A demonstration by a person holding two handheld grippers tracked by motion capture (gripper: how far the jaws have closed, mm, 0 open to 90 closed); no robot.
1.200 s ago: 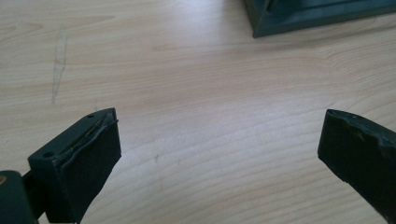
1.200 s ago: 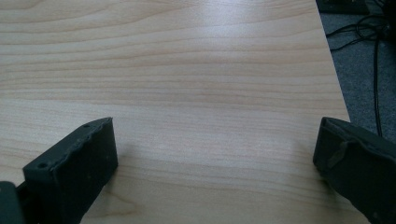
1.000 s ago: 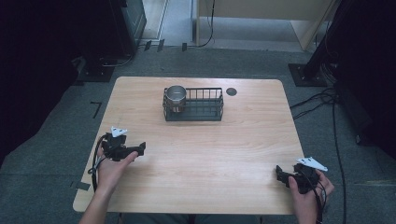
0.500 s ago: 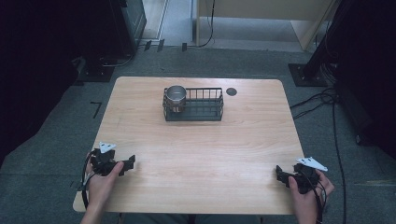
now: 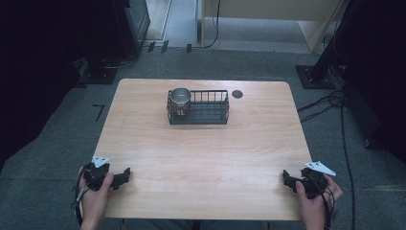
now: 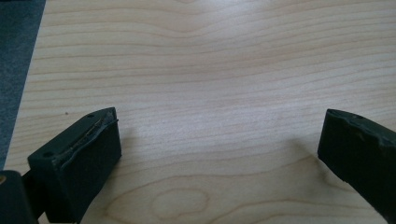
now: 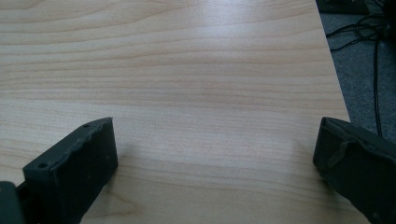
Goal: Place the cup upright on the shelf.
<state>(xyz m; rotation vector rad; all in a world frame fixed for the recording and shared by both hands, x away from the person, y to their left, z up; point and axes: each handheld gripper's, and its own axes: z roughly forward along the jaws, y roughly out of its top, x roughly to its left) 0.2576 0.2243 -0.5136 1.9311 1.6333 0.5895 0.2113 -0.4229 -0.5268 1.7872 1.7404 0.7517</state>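
Both hands sit at the near corners of the pale wood-grain table [image 5: 201, 153], the left gripper [image 5: 125, 173] and the right gripper [image 5: 286, 178] each spread wide with nothing between the matte black jaws. Far across, a shiny cylindrical metal cup [image 5: 181, 98] stands in the left end of a black wire basket [image 5: 210, 112]. I judge the job either done or not begun.

The wooden table [image 5: 201, 153] lies bare across its middle and near half, open to either hand. At the far edge a black wire basket [image 5: 198, 107] holding a metal cup [image 5: 181, 98] blocks the way, a dark round disc [image 5: 237, 94] just beside it.
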